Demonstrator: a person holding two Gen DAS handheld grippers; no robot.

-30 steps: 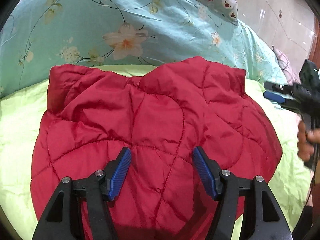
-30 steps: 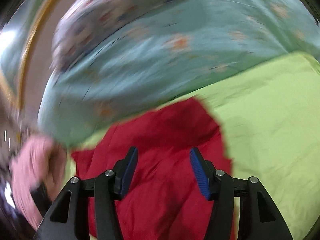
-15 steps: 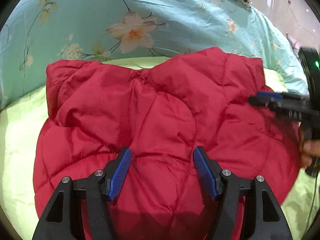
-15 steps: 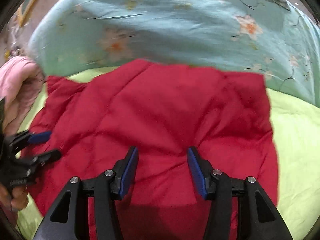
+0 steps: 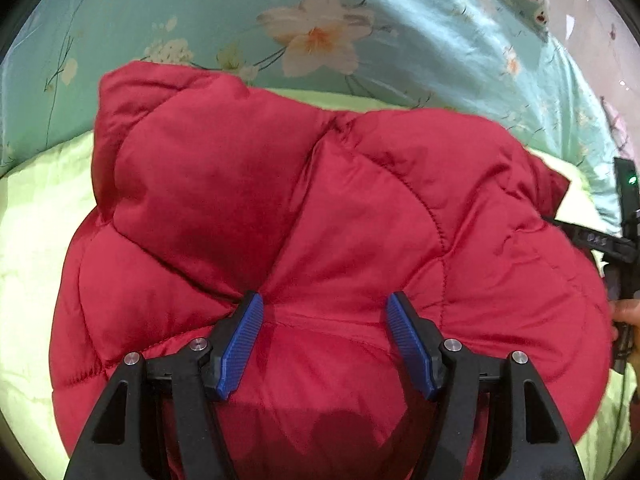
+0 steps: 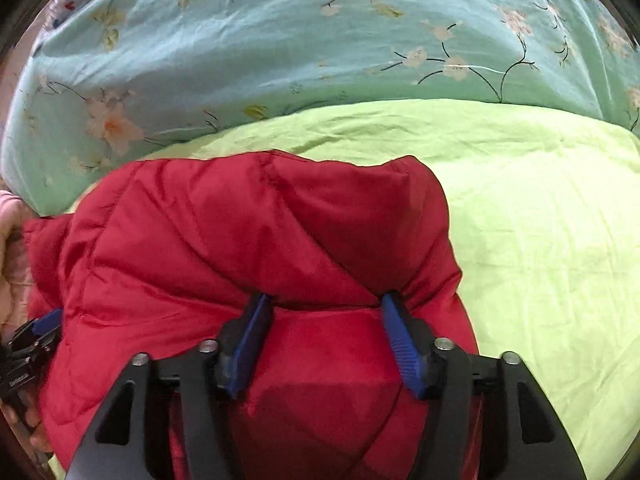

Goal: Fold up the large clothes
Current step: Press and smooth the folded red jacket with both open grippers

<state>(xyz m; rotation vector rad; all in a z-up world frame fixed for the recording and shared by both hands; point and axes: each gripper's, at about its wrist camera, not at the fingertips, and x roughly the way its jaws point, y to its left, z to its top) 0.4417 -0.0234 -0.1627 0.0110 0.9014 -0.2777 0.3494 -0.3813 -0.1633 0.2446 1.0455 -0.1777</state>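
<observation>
A red quilted puffer jacket (image 5: 320, 220) lies bunched on a light green sheet (image 5: 36, 216). My left gripper (image 5: 324, 308) is open, its blue pads pressed down on the jacket's near part with a fold of fabric between them. My right gripper (image 6: 324, 308) is also open and sits on the jacket (image 6: 224, 240) at its right side, blue pads spread across a crease. The right gripper shows at the right edge of the left wrist view (image 5: 592, 236). The left gripper shows at the left edge of the right wrist view (image 6: 36, 332).
A teal floral quilt (image 5: 320, 12) is piled behind the jacket and also shows in the right wrist view (image 6: 280, 40). The green sheet (image 6: 540, 240) stretches to the right of the jacket. Pink fabric (image 6: 10, 216) lies at the left edge.
Both grippers have come down closer onto the jacket. The right gripper swung from the jacket's left part to its right side. The jacket's top has bunched up higher.
</observation>
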